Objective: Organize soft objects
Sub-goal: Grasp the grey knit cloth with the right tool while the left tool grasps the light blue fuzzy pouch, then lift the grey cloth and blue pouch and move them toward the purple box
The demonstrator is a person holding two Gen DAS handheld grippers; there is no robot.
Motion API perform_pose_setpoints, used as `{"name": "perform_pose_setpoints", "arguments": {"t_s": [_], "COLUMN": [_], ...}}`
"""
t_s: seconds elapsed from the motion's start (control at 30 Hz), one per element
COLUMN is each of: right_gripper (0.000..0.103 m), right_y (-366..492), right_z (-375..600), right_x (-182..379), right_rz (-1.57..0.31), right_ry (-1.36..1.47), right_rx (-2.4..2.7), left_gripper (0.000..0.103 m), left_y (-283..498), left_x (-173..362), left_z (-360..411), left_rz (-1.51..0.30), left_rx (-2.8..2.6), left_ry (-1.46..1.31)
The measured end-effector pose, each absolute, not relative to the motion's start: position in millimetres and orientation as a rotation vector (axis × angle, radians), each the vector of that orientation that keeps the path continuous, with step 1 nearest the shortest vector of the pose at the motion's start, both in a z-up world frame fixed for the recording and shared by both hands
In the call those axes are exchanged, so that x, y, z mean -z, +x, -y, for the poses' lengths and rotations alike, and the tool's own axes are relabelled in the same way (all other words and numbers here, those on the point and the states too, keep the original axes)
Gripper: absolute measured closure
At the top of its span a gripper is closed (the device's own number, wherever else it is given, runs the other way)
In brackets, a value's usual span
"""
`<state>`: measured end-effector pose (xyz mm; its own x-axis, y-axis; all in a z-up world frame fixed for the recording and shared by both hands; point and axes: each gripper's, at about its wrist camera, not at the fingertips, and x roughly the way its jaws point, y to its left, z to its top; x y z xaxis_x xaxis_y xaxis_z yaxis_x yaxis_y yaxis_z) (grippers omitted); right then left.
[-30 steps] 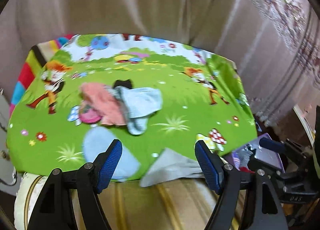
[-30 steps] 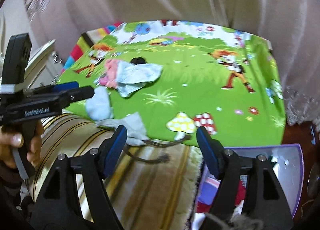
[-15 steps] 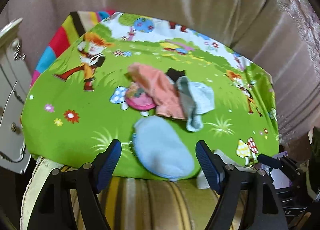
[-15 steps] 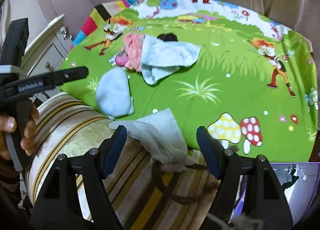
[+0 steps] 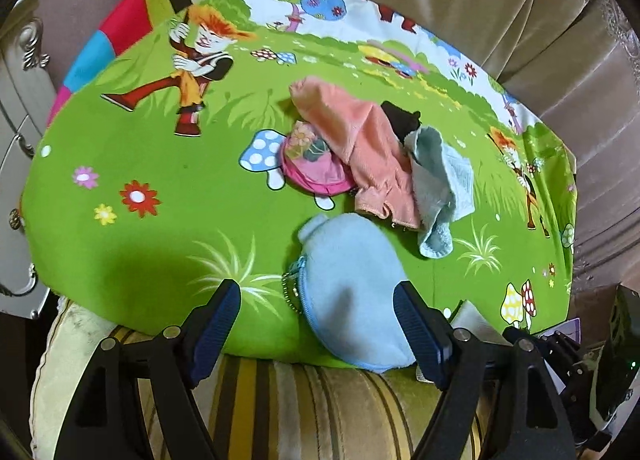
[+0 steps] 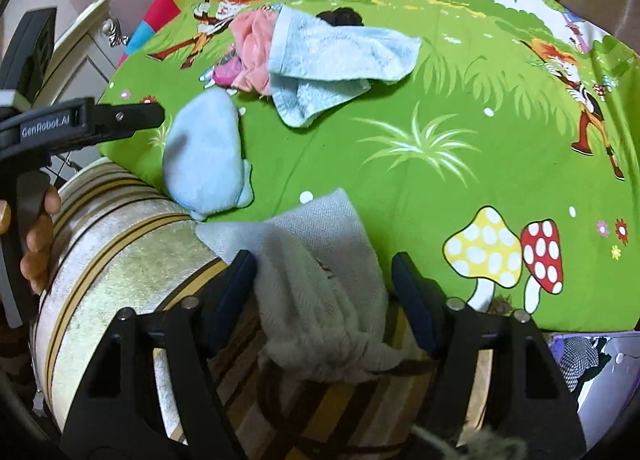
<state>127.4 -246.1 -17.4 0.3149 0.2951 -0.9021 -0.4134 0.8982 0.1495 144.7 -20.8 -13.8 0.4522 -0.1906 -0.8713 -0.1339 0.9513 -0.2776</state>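
Observation:
Several soft things lie on a green cartoon blanket [image 5: 160, 188]. Piled mid-blanket are a peach cloth [image 5: 360, 152], a pink pouch [image 5: 316, 172], a light blue towel [image 5: 440, 188] and a black item [image 5: 400, 120]. A light blue zip pouch [image 5: 352, 292] lies at the near edge, between the fingers of my open left gripper [image 5: 320, 312], with neither pad touching it. A grey-white cloth [image 6: 320, 252] hangs over the blanket's edge. My right gripper [image 6: 322, 280] straddles it with its jaws closing; its pads do not clamp it.
The blanket covers a striped cushion [image 5: 320, 400]. A white cabinet [image 5: 16, 100] stands at the left and beige curtains [image 5: 520, 0] hang behind. A purple box [image 6: 592, 360] with clothes sits at the lower right. A hand [image 6: 36, 244] holds the left gripper [image 6: 120, 116].
Both grippers have come down and closer to the blanket's near edge. The left now frames the blue pouch, the right frames the grey-white cloth, and the right jaws have narrowed.

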Motion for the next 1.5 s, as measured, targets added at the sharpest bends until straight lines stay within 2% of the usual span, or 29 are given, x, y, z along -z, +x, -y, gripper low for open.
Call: {"name": "perform_pose_setpoints", "arguments": {"t_s": [0.37,0.4,0.43,0.6,0.7,0.83,1.03,1.5], "right_gripper": [0.062,0.065,0.066,0.069,0.07,0.071,0.071,0.071], "right_y": [127.9,128.2,128.1,125.4,123.7,121.3,115.2,100.7], "right_z": [235.8,235.7,236.1,237.3,238.0,238.5,243.7,265.5], "right_x": [31.9,32.2,32.4,31.7,28.6,22.2,5.8,-24.7], "right_rz": [-1.157,-1.154,-1.15,-1.129,-1.111,-1.079,-1.01,-0.902], "right_ry": [-0.156,-0.153,-0.15,-0.139,-0.144,-0.153,-0.156,-0.131], "right_rx": [-0.51,-0.512,-0.514,-0.523,-0.514,-0.495,-0.448,-0.344], "left_gripper": [0.024,0.025,0.03,0.051,0.058,0.078,0.086,0.088], "left_y": [168.1,168.8,169.9,172.6,171.3,167.9,162.0,138.5], "left_x": [39.4,40.6,42.7,46.4,43.0,33.2,19.3,-19.2], "left_z": [50.2,53.6,58.1,69.0,71.9,73.9,68.0,85.5], "left_rz": [-1.205,-1.208,-1.216,-1.229,-1.21,-1.162,-1.113,-1.017], "left_rx": [0.058,0.065,0.074,0.069,0.072,0.065,0.078,0.127], "left_ry": [-0.248,-0.234,-0.218,-0.156,-0.138,-0.126,-0.153,-0.168]}}
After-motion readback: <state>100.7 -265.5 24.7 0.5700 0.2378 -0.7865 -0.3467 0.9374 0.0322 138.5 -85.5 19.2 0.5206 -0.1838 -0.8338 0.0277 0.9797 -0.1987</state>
